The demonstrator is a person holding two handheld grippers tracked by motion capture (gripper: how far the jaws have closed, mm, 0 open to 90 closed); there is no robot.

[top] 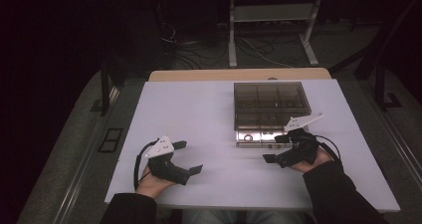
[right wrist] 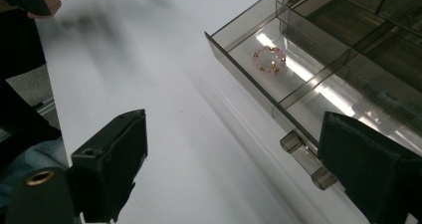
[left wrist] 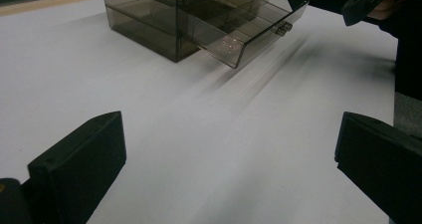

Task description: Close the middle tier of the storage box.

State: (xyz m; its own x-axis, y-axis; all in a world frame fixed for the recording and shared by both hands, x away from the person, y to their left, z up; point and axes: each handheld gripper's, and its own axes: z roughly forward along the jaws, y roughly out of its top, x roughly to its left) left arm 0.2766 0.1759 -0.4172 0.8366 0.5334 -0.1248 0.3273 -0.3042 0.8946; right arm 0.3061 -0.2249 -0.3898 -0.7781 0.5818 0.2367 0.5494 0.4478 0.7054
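A smoked clear drawer box (top: 271, 99) stands on the white table (top: 199, 114), right of centre. Its bottom drawer (right wrist: 298, 84) is pulled out toward me. A pink bead bracelet (right wrist: 270, 59) lies in one compartment of that drawer. The drawer's clear handle (right wrist: 305, 158) sits just inside one jaw of my right gripper (right wrist: 239, 169), which is open with nothing pressed between the jaws. In the high view the right gripper (top: 273, 148) is at the drawer's front. My left gripper (top: 189, 157) rests open on the table's near left, holding nothing; the left gripper view has the drawer (left wrist: 244, 35) far ahead.
Bare white table surface lies between the two hands and to the left of the box. A wooden edge (top: 239, 74) runs along the table's far side. Beyond it are a white stand (top: 271, 15) and cables on a dark floor.
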